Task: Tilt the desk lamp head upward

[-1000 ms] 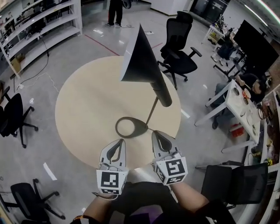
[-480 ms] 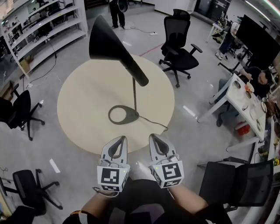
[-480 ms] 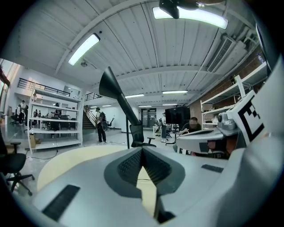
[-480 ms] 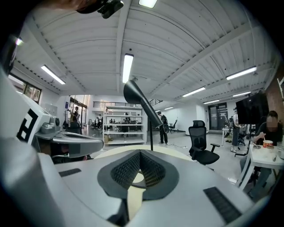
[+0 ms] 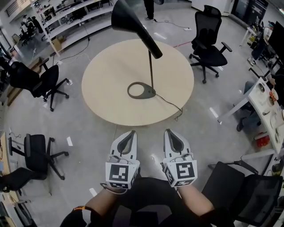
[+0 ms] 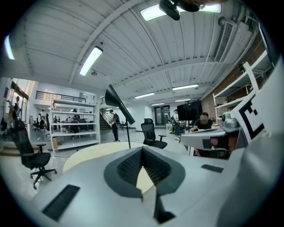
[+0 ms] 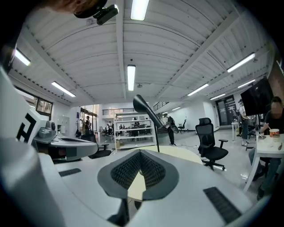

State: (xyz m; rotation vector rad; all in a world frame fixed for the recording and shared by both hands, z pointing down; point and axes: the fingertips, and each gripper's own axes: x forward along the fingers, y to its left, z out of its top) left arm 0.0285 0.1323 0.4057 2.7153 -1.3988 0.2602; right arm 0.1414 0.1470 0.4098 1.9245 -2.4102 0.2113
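Note:
A black desk lamp stands on the round beige table (image 5: 102,84). Its ring base (image 5: 141,90) lies near the table's middle, a thin pole (image 5: 151,71) rises from it, and the cone head (image 5: 131,17) slants up and to the left. My left gripper (image 5: 132,132) and right gripper (image 5: 169,131) hang side by side over the grey floor, well short of the table's near edge, both shut and holding nothing. The lamp head (image 6: 116,101) shows far beyond the left gripper (image 6: 142,149). It also shows as the lamp head (image 7: 146,110) beyond the right gripper (image 7: 140,151).
The lamp's cable (image 5: 171,104) runs off the table's right edge. Black office chairs stand at the back right (image 5: 208,40), at the left (image 5: 42,82) (image 5: 37,155) and at the near right (image 5: 248,190). White shelves (image 5: 66,13) line the back left, and a white desk (image 5: 264,104) sits at the right.
The table and lamp now lie farther away; both grippers have drawn back from the table's near edge to over the floor. They remain shut and side by side.

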